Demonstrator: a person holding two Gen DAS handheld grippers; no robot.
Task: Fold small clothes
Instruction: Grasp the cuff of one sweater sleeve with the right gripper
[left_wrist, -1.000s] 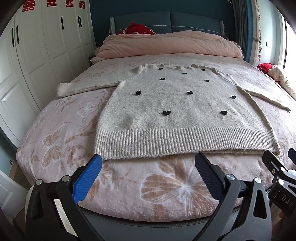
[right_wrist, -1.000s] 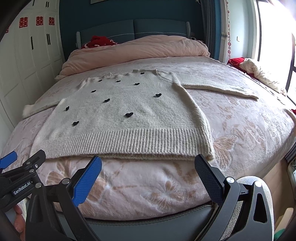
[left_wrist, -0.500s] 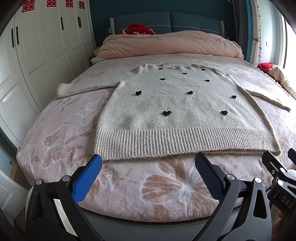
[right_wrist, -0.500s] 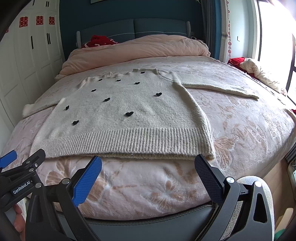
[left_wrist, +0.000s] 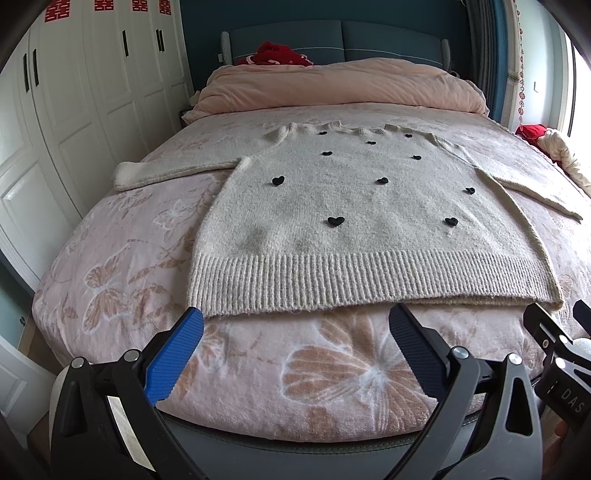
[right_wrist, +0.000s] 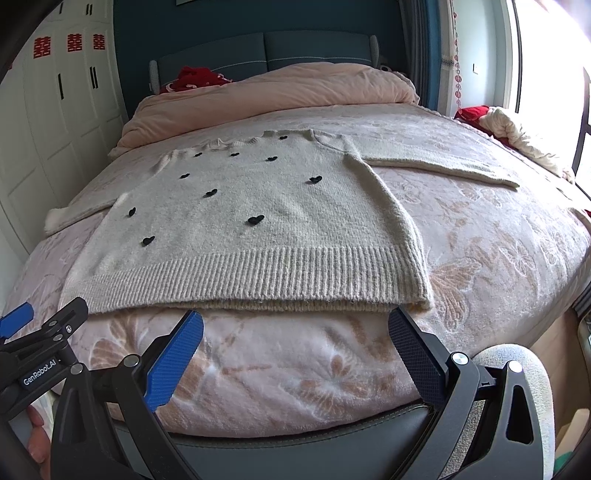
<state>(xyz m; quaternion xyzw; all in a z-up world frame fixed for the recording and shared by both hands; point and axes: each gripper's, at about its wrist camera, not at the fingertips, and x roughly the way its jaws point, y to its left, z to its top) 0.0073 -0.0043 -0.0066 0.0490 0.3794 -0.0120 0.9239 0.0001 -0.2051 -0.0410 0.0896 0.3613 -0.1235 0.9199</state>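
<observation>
Hovering at the frame bottom, the left gripper (left_wrist: 295, 325) and right gripper (right_wrist: 295, 325) both gape wide and hold nothing, lined up just short of the ribbed hem (left_wrist: 332, 277), likely to pinch it. The cream sweater (left_wrist: 351, 206) lies flat mid-frame on the floral bedspread (left_wrist: 122, 258), sleeves spread for folding; the pink duvet (left_wrist: 332, 85) sits bunched at the top.

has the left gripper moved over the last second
Yes, slightly: the left gripper has crept forward. Its fingertips now reach the sweater hem, with less blanket between. Its jaws are open.
</observation>
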